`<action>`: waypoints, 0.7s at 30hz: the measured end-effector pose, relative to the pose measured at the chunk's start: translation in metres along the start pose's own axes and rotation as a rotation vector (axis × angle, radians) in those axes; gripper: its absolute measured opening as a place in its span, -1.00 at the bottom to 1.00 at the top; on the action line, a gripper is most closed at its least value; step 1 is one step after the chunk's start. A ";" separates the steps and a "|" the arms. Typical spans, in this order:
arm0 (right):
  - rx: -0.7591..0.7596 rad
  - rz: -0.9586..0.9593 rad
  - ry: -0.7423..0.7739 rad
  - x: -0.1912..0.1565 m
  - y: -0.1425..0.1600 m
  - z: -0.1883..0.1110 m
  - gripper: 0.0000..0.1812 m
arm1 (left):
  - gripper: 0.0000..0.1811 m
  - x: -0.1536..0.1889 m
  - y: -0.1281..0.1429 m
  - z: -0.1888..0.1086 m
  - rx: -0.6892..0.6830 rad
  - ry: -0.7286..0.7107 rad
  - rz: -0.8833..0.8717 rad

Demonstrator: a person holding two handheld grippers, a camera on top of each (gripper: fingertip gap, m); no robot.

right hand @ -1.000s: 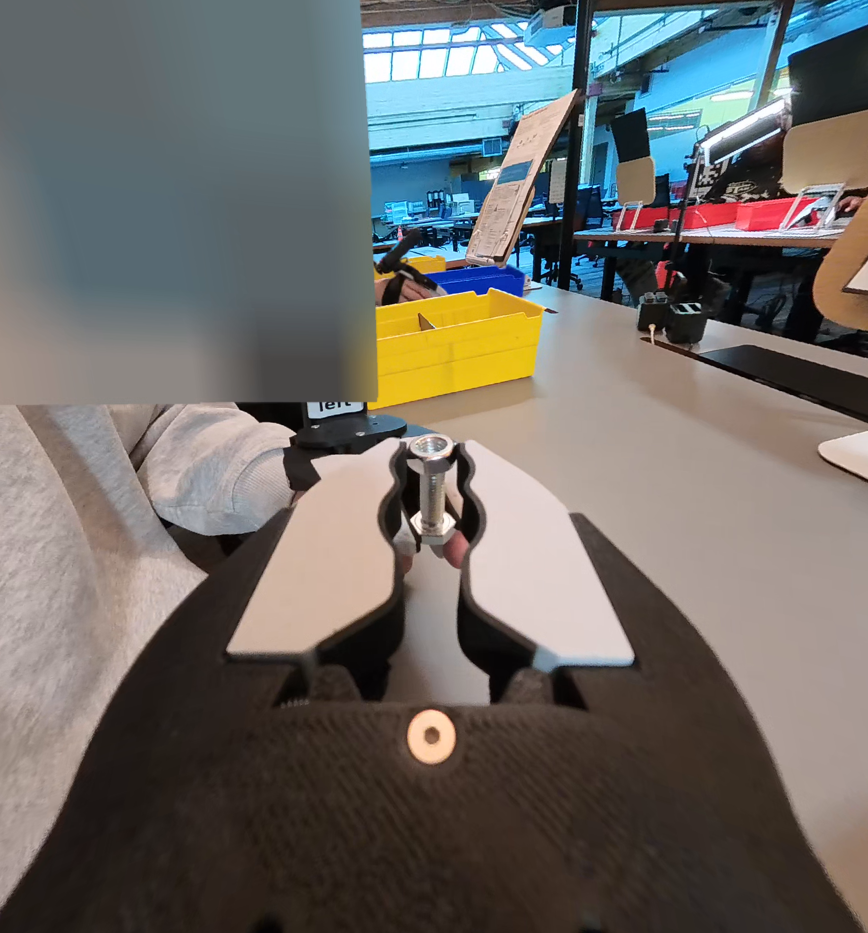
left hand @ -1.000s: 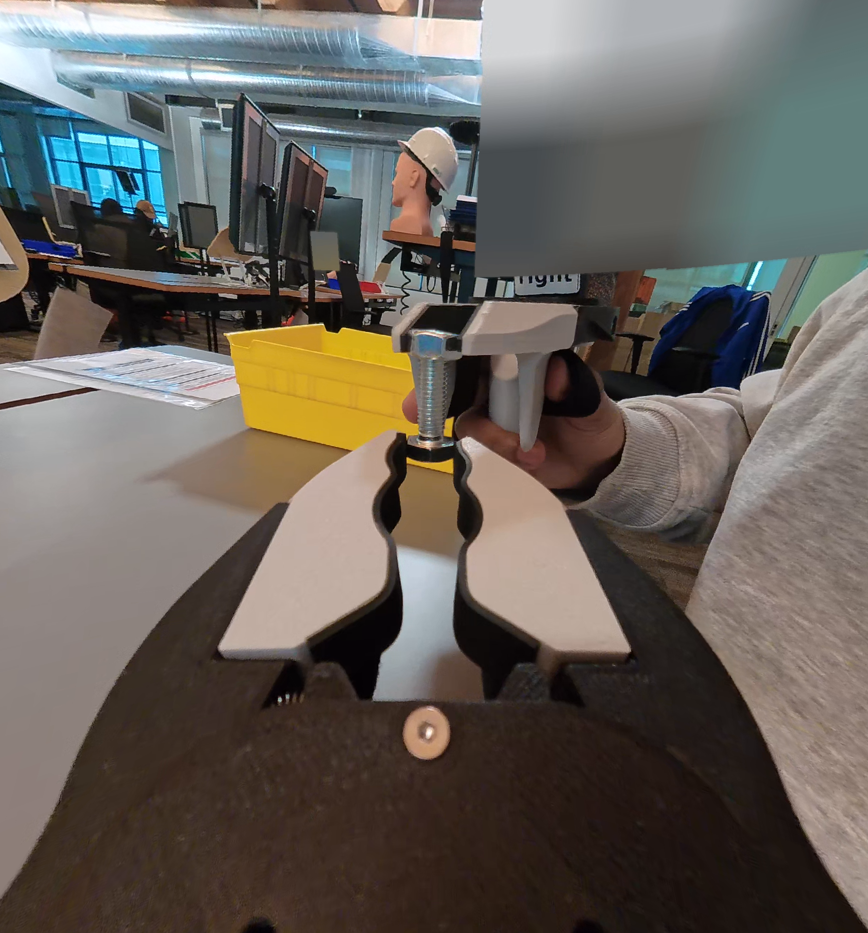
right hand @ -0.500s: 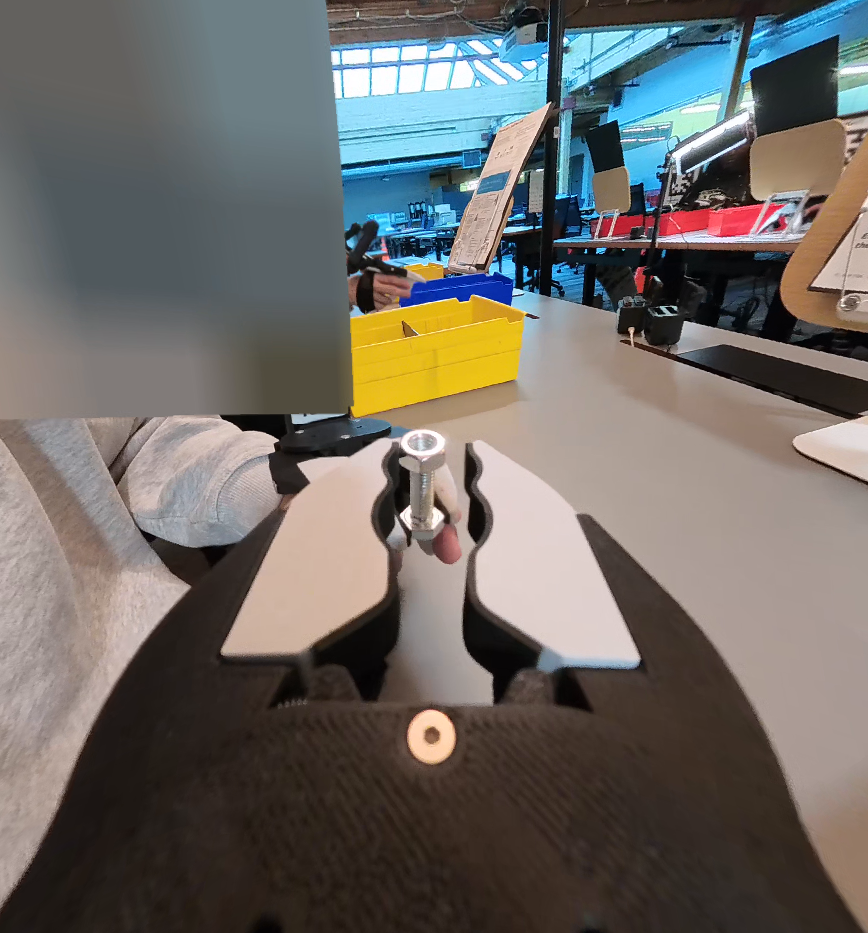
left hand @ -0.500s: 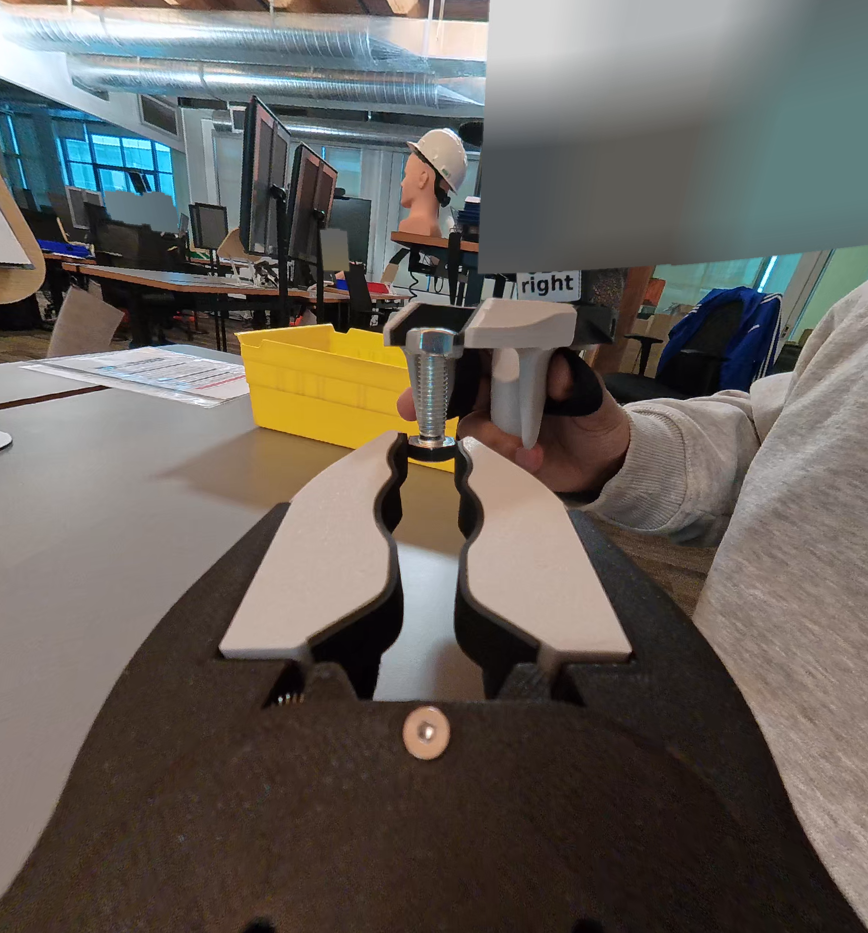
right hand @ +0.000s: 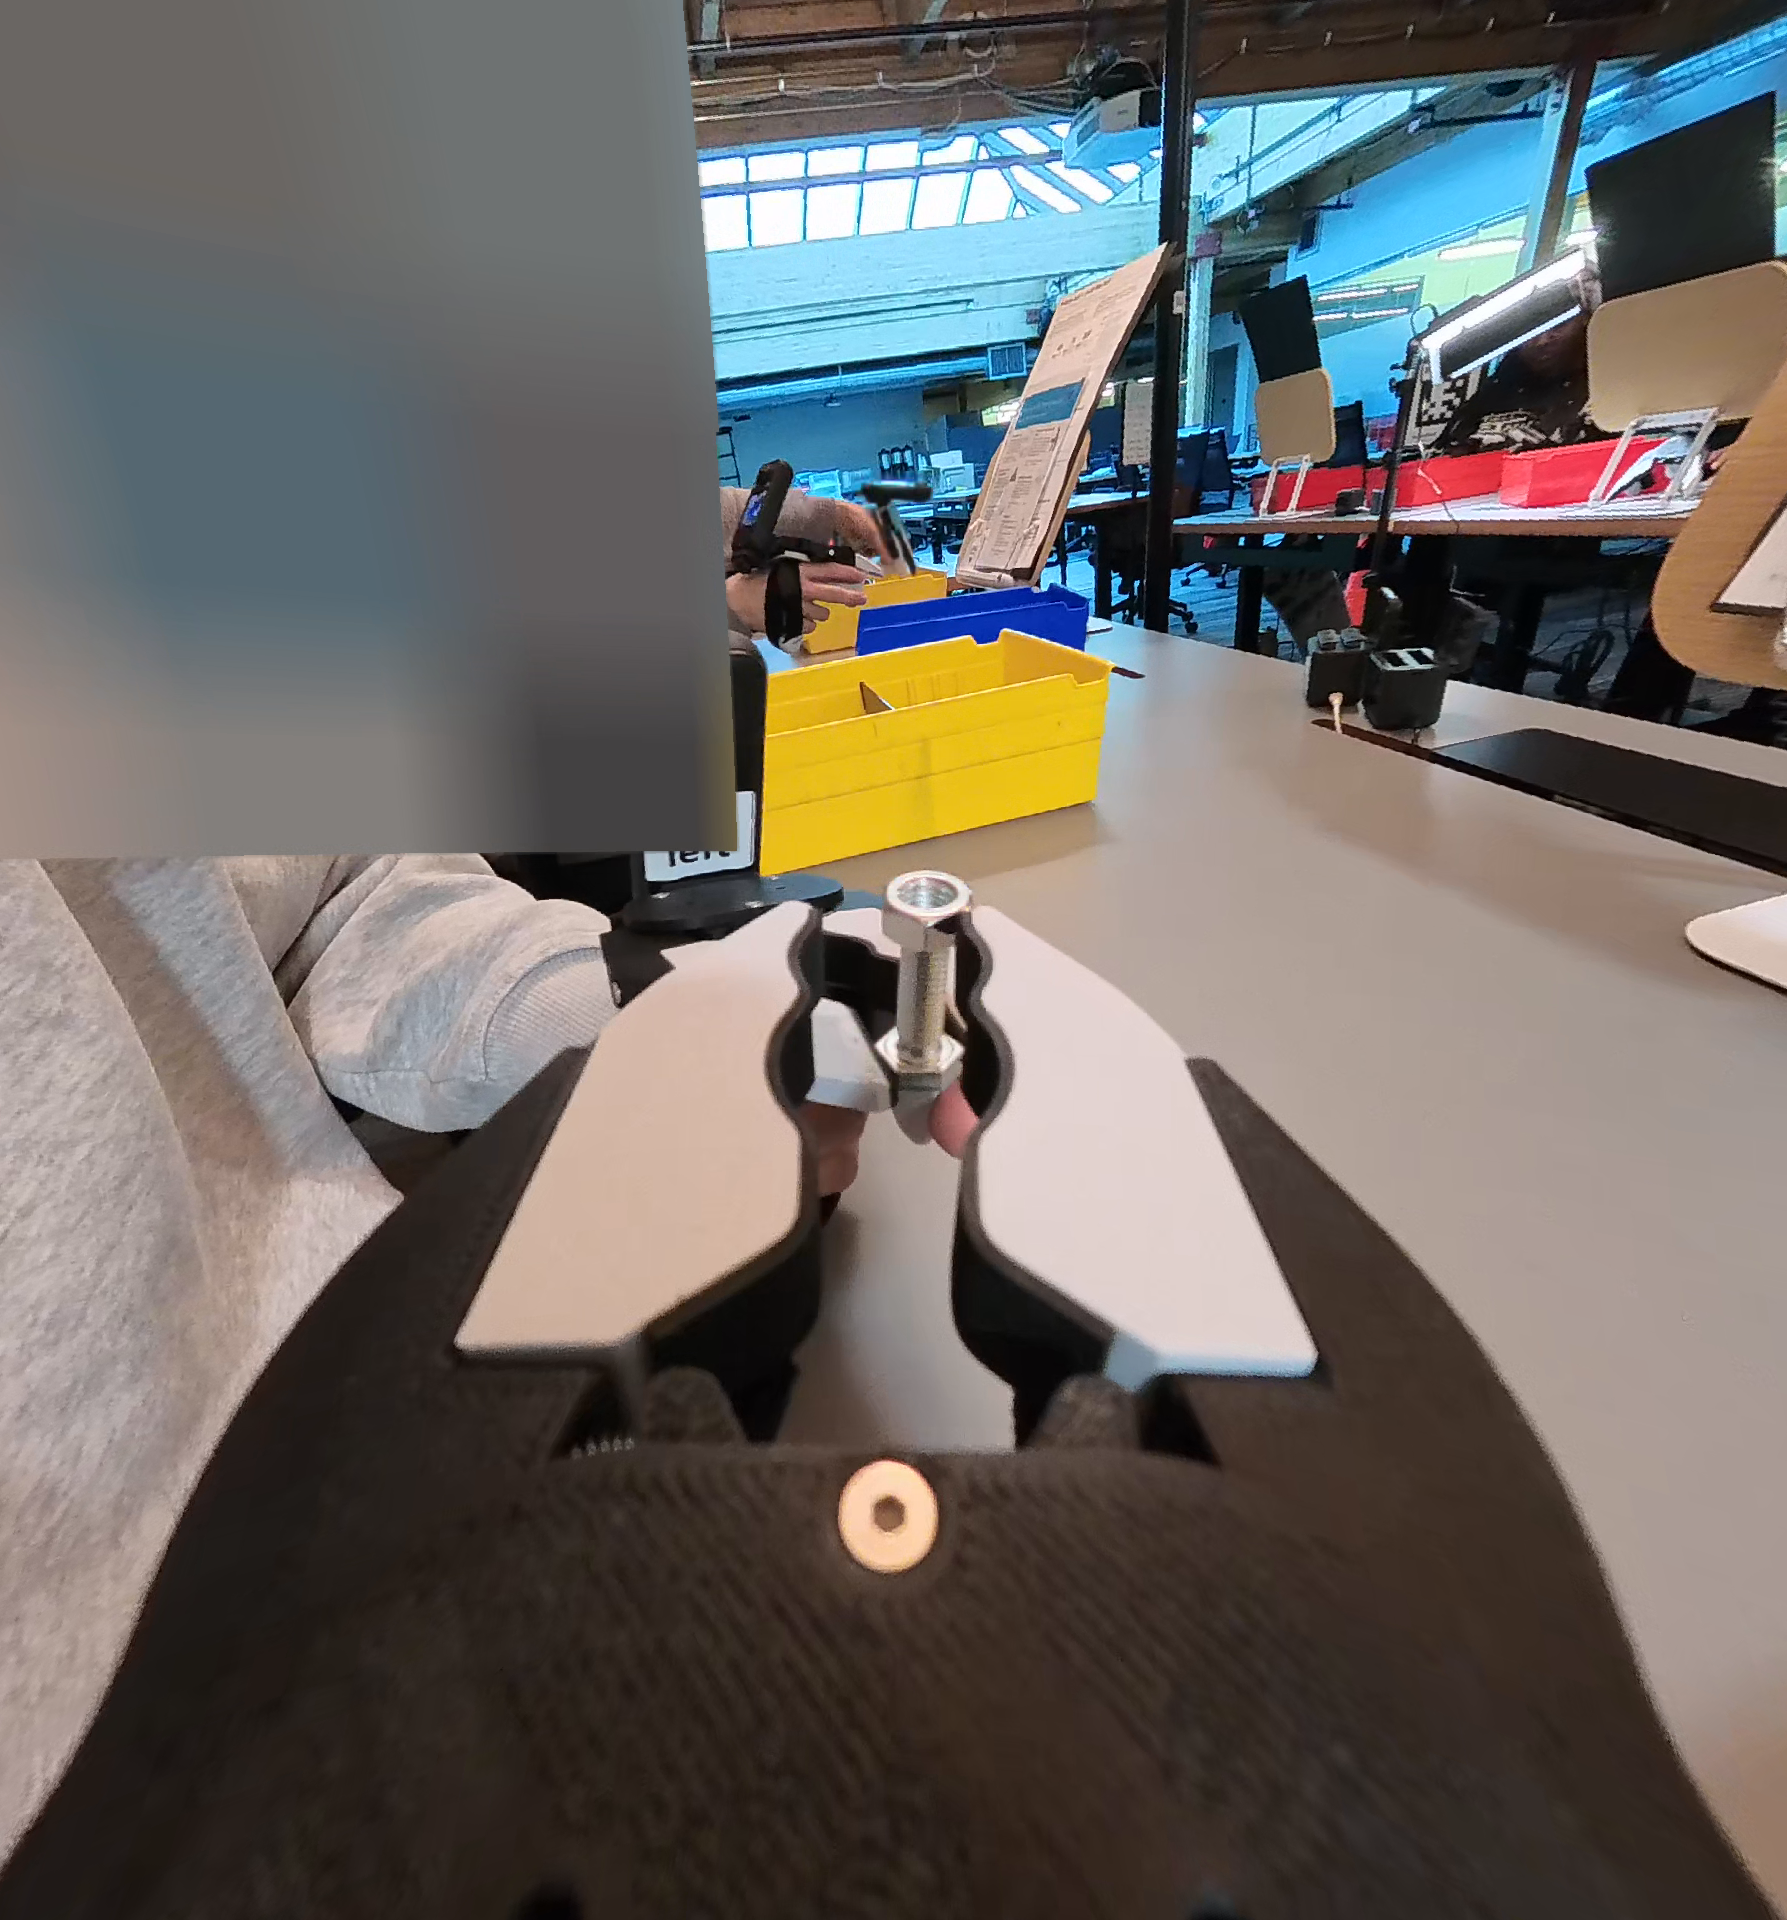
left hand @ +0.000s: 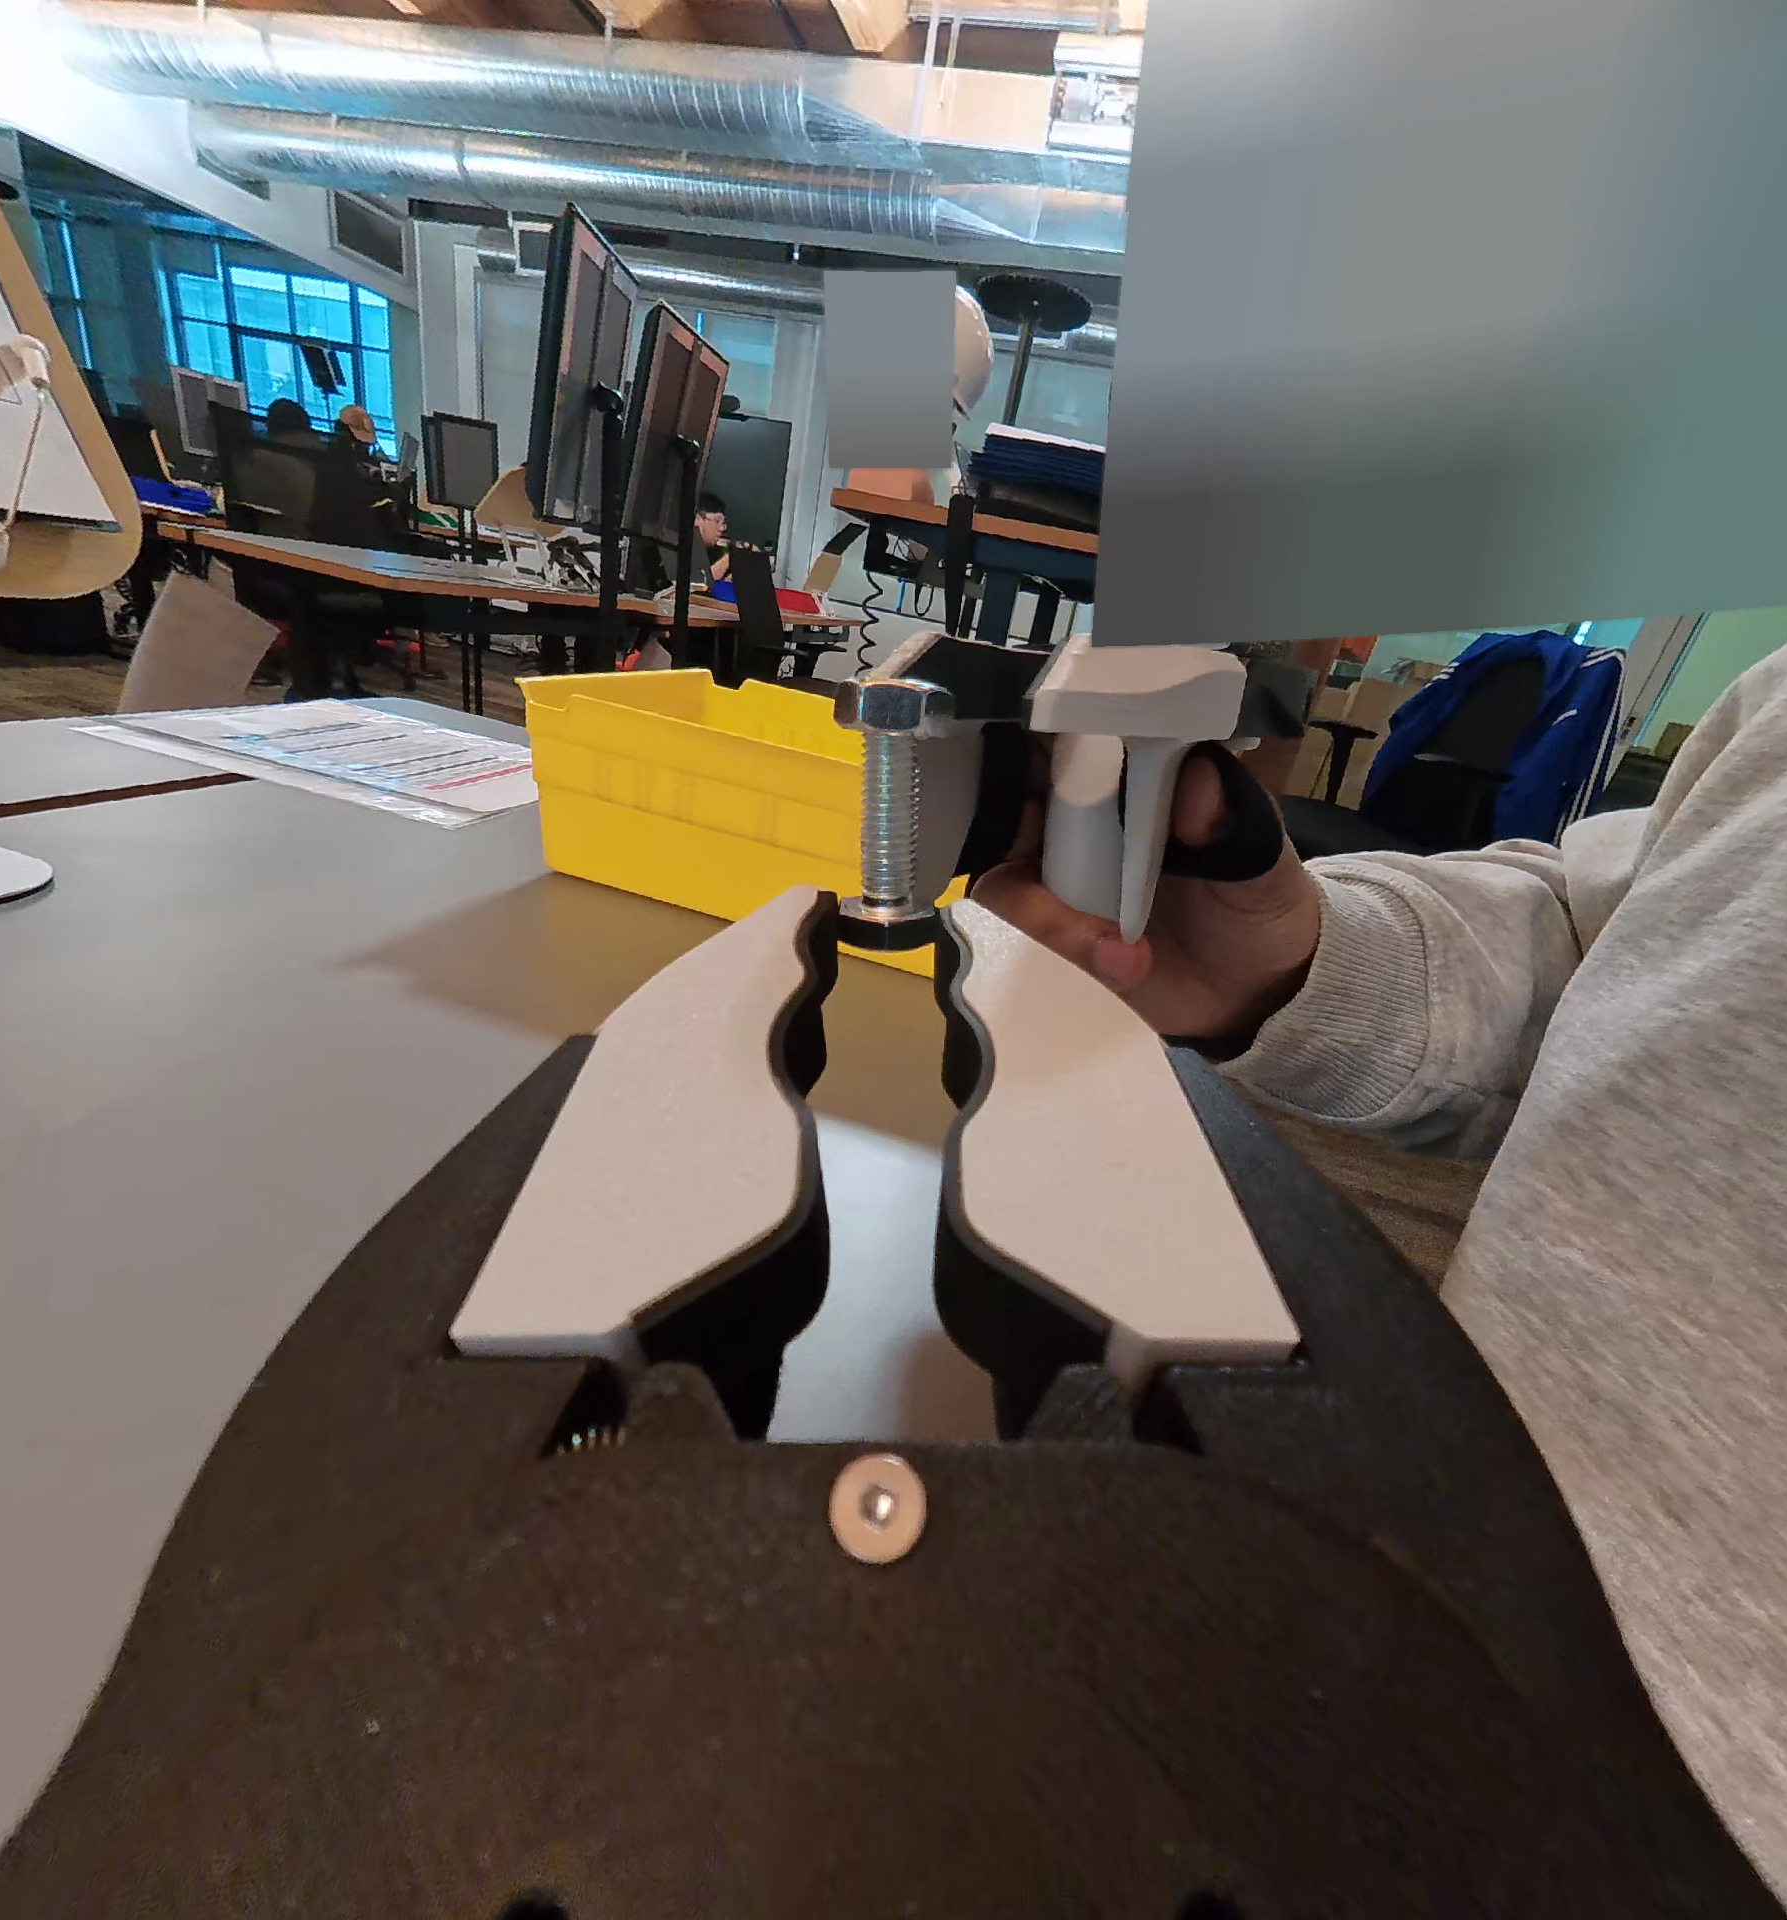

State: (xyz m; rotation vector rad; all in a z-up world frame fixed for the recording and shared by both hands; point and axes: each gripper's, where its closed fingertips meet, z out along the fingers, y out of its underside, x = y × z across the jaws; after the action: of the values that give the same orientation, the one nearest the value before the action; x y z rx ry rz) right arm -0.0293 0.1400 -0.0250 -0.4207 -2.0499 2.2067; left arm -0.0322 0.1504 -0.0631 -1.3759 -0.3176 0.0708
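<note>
A silver bolt (left hand: 889,800) stands upright above the grey table (left hand: 193,987). My left gripper (left hand: 887,914) is shut on the nut (left hand: 884,928) at the bolt's lower end. In the right wrist view the bolt (right hand: 918,987) stands between my right gripper's (right hand: 899,914) fingers. Its hex head (right hand: 927,902) sits at their tips, close to the right one, with a gap on the left. The jaws stand slightly apart. The left gripper's fingertips (right hand: 847,1075) hold the nut (right hand: 918,1060) below. A hand (left hand: 1211,935) grips the right gripper's white handle (left hand: 1097,810).
A yellow bin (left hand: 691,769) stands on the table behind the bolt; another yellow bin (right hand: 930,748) and a blue bin (right hand: 972,618) show in the right wrist view. A paper sheet (left hand: 328,753), a white pad (right hand: 1782,945) and a black mat (right hand: 1647,790) lie around. A grey sleeve (left hand: 1699,1143) is close. Left and right tips are no more than a few centimetres apart.
My right gripper's jaws have spread a little off the bolt head, and it has swung about the bolt. My left gripper stays shut on the nut.
</note>
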 end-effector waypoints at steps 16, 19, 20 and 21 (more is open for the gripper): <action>-0.011 -0.026 0.029 0.003 0.001 0.000 -0.79 | -0.80 0.004 0.003 0.001 -0.015 0.013 0.026; -0.010 -0.038 0.035 0.003 0.000 0.000 -0.77 | -0.79 0.006 0.003 0.002 -0.018 0.018 0.031; -0.009 -0.042 0.034 0.003 0.000 0.000 -0.75 | -0.79 0.006 0.004 0.002 -0.019 0.021 0.030; -0.007 -0.047 0.030 0.002 0.000 0.001 -0.72 | -0.80 0.007 0.004 0.002 -0.018 0.021 0.032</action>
State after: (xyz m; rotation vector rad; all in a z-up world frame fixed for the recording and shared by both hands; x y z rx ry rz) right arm -0.0314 0.1400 -0.0252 -0.3990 -2.0312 2.1540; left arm -0.0260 0.1546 -0.0651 -1.3992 -0.2795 0.0795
